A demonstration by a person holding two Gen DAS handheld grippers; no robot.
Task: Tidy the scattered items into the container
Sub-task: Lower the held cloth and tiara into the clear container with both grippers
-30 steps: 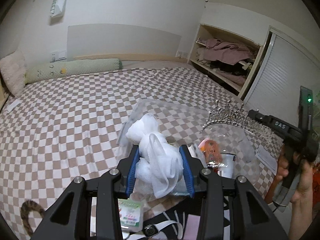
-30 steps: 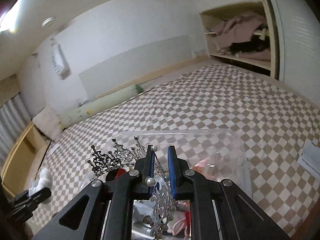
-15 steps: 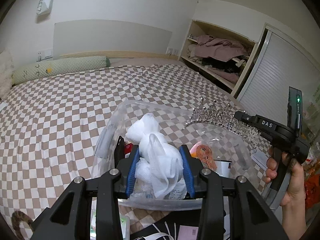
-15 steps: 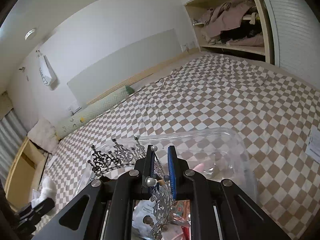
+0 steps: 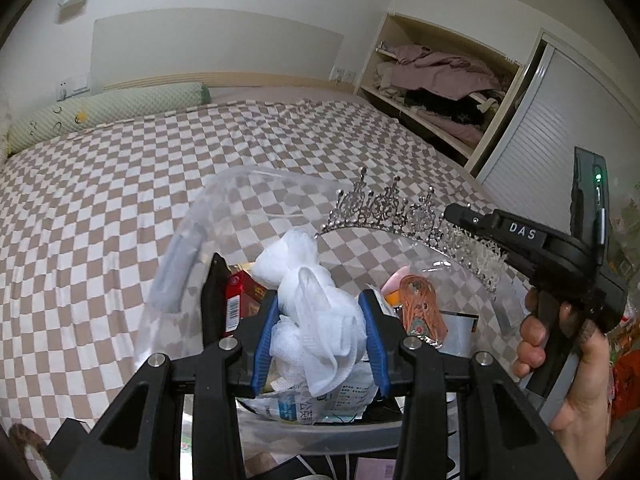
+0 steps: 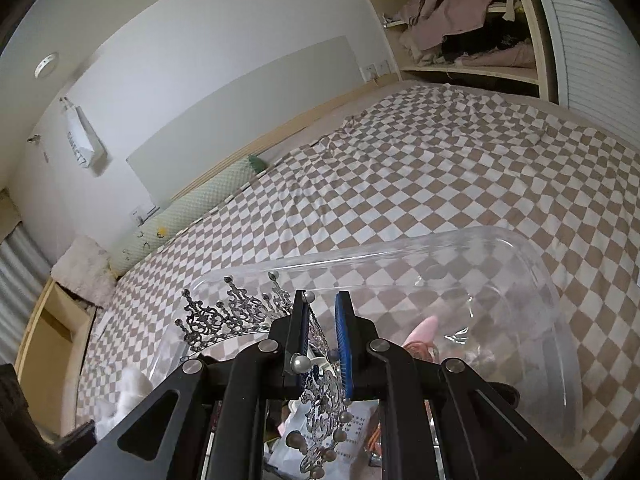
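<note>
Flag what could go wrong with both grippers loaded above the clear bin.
The silver jewelled tiara is pinched only at one end by the right gripper, so it may swing or snag the clear plastic bin's rim. The white mesh pouf could cling to the left gripper's blue fingers on release.

White letters "DAS" on black right gripper (image 5: 456,216) body, just right of clear plastic container (image 5: 192,236); other print illegible.

Glossy clear plastic container (image 5: 224,200), shiny metal tiara (image 5: 384,212), soft white mesh pouf (image 5: 316,312), matt checked cloth bedspread (image 5: 100,200)
</note>
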